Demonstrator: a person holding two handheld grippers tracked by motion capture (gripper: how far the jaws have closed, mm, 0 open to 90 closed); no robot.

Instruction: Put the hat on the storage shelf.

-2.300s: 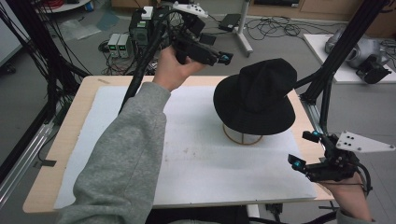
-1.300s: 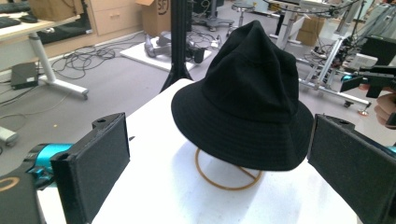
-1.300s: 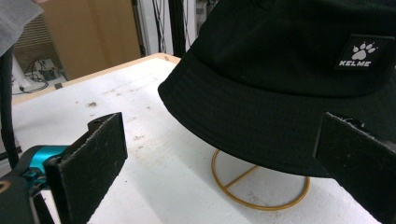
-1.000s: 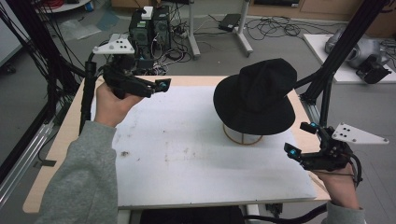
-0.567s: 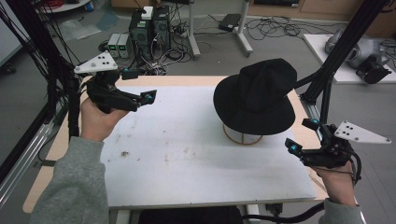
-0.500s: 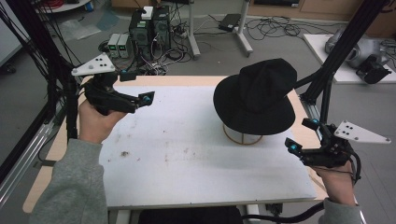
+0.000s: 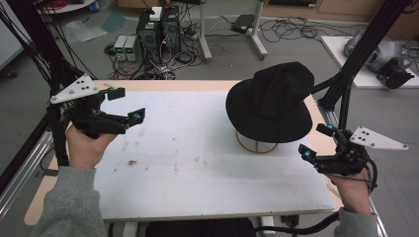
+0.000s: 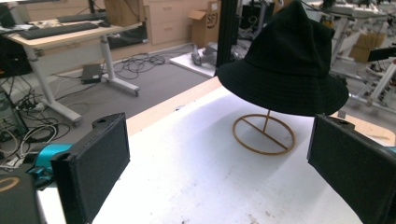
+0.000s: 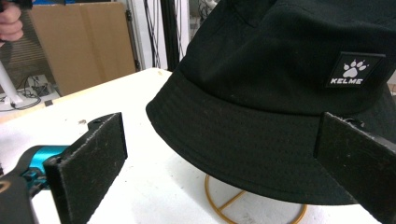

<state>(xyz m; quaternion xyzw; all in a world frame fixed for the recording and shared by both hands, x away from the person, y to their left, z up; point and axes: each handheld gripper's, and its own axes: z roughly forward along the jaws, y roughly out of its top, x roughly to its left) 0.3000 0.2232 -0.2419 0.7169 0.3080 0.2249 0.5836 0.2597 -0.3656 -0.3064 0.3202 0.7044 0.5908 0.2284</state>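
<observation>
A wooden table (image 7: 207,85) is covered across most of its top by a white mat (image 7: 207,168), which is marked with small dark smudges toward its left part; on the mat's far right part a black bucket hat (image 7: 274,101) is perched on a wire stand (image 7: 257,146) with a round golden base ring, so that the brim is held clear of the surface; a small patch (image 9: 355,70) with a white paw print and the word KELME is seen on the crown in the right gripper view. The left gripper (image 7: 126,104) is held above the table's left edge, well apart from the hat, its jaws spread wide with nothing between them; the right gripper (image 7: 317,140) is held just beside the hat's brim at the table's right edge, its jaws likewise parted and empty, the brim lying ahead of them and untouched.
</observation>
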